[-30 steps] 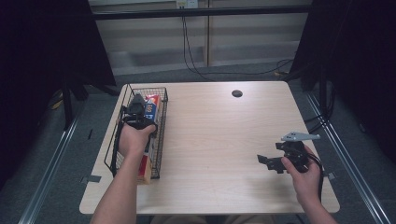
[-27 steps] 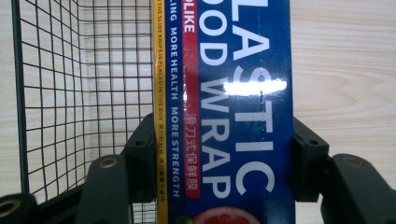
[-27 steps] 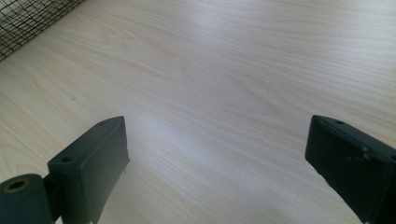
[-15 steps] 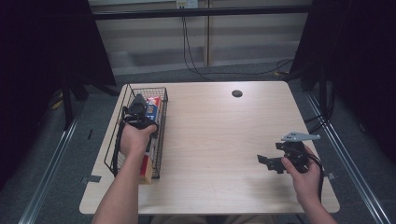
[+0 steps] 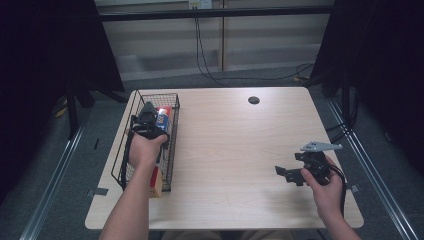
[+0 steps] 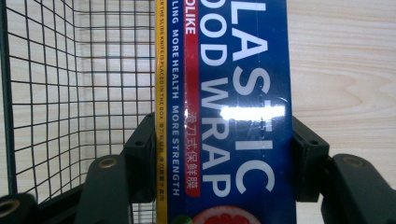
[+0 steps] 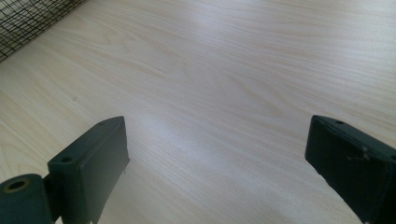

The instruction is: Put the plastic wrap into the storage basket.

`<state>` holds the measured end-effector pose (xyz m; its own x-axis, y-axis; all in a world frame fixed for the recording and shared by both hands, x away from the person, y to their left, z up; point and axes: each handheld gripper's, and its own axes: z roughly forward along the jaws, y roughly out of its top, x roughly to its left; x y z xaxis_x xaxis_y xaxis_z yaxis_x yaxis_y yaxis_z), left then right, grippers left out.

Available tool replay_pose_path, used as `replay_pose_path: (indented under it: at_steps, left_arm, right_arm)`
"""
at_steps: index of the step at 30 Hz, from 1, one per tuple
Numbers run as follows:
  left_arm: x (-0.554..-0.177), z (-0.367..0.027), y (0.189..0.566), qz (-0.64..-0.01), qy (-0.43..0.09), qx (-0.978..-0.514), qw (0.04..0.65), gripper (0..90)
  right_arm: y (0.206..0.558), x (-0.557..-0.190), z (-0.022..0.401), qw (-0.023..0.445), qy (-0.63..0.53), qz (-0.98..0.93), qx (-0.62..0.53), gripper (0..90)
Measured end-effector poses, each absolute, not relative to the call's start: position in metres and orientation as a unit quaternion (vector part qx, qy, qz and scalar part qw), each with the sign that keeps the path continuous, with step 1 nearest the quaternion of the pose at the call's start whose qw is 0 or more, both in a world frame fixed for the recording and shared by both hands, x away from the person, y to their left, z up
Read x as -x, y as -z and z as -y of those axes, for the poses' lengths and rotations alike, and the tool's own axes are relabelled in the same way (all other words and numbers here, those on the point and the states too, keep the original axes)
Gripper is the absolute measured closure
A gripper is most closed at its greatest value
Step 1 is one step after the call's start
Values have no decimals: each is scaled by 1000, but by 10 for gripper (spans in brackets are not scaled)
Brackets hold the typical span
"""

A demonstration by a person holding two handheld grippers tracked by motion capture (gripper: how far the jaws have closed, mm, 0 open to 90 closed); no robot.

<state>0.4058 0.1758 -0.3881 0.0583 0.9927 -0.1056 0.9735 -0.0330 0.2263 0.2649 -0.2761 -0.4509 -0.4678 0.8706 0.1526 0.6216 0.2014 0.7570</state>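
Observation:
A long blue plastic wrap box (image 6: 233, 116) with white lettering lies lengthwise in a black wire basket (image 5: 174, 135) at the table's left. My left gripper (image 5: 149, 114) reaches down into the basket near its far end and is shut on the box (image 5: 163, 119). In the left gripper view its two jaws press on both long sides of the box, with the left gripper (image 6: 223, 140) centred on it. My right gripper (image 5: 283, 173) hovers low over the bare table at the right front. Its jaws (image 7: 219, 140) stand wide open with nothing between them.
The basket's mesh wall (image 6: 56, 93) rises to the left of the box. A corner of the basket (image 7: 28, 14) shows far off in the right gripper view. A round cable hole (image 5: 253, 100) sits near the table's far edge. Light wooden tabletop (image 5: 235, 145) spreads between the hands.

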Motion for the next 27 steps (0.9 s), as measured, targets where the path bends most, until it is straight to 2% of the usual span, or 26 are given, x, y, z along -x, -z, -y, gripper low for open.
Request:
replay_pose_path:
  at_steps: [27]
  left_arm:
    - [-406, -177, 395, -692, -31, -712, 116, 404]
  right_arm:
    - [451, -265, 275, 157, -396, -760, -491, 57]
